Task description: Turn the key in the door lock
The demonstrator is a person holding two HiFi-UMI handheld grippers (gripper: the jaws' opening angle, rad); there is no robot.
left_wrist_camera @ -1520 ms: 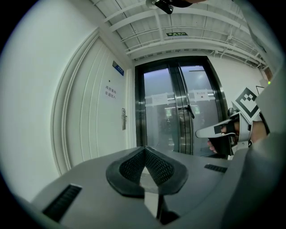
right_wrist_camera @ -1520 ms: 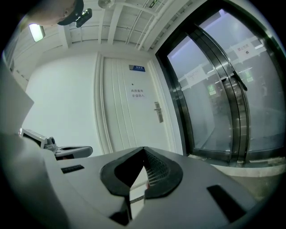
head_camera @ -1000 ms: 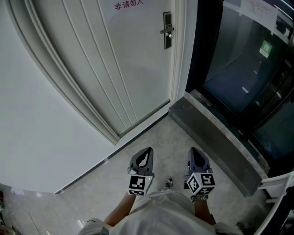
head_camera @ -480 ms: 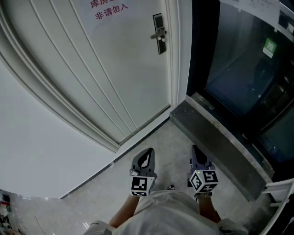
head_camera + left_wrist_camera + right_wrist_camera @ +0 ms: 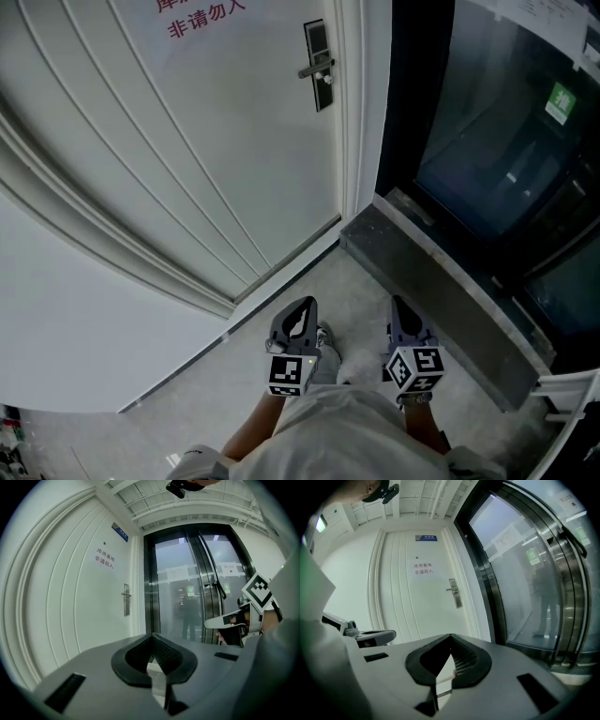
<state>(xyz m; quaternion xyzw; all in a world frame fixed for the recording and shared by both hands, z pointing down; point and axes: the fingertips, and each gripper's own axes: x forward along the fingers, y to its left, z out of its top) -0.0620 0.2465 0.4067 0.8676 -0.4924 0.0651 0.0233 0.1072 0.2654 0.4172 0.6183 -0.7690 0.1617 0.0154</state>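
Closer now by a step or two: the door (image 5: 234, 141) fills more of the head view, and its lock plate (image 5: 317, 64) has slid left and a little down from where it sat a second ago, with more of the red lettering (image 5: 202, 14) showing above. A shoe (image 5: 327, 339) has come into sight between the two grippers, which sit at the same spot in the view as before, side by side and low.

Both are empty and closed. The left gripper (image 5: 302, 314) has its jaw tips pressed together with nothing in them, and the right gripper (image 5: 401, 314) is the same (each gripper's own view shows only floor and door beyond the meeting tips). The lock is well apart from them, up at the door's right edge beside the frame. A small pale thing hangs just under the lever handle (image 5: 314, 70). I take it for the key, though it is too small to be sure.

What could go wrong, as I judge it: if a gripper arrives with its jaws closed like this, it would knock the key rather than take it. The lever sits just above, so a high approach could catch it. The stone sill (image 5: 441, 272) lies close by the right foot — easy to stub on while walking in.
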